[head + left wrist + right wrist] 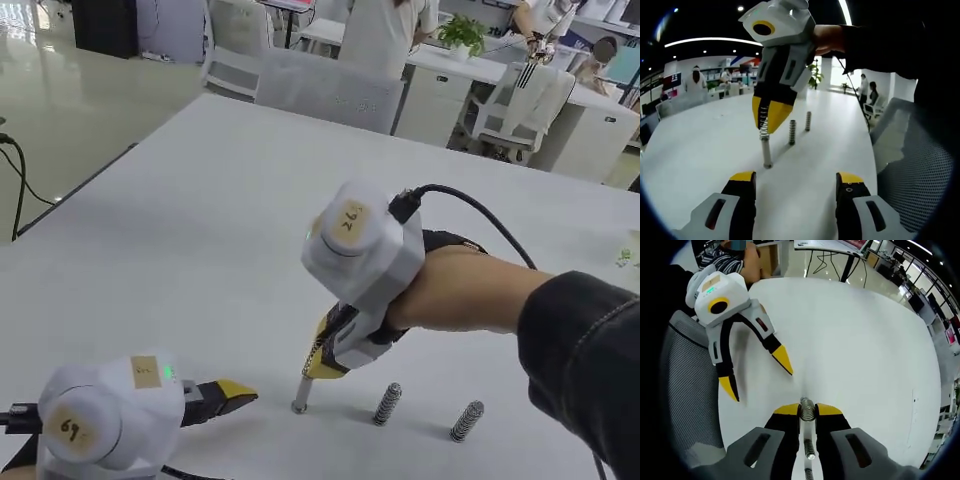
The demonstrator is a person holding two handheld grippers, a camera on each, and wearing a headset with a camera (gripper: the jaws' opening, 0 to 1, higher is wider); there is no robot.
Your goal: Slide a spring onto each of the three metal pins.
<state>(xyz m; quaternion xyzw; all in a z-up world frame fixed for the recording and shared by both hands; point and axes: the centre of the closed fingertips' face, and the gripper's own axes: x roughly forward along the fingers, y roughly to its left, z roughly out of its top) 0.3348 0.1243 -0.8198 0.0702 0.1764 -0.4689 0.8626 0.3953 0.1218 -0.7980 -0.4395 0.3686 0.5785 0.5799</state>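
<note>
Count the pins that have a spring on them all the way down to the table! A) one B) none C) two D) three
C: the middle spring and the end spring stand upright, reaching down to the table, while the third pin is bare, with the last spring pinched at its top by the right gripper.

Right gripper (322,366) mid-frame in the head view, tipped steeply down, jaws pinched on a spring (763,124) — my hand (455,290) gripping behind it. Left gripper (796,177) lower left there, roughly level — jaws spread wide.

Open table (200,200) all round, two sprung pins (387,403) beside the bare pin (300,398), right tool (320,367) above
</note>
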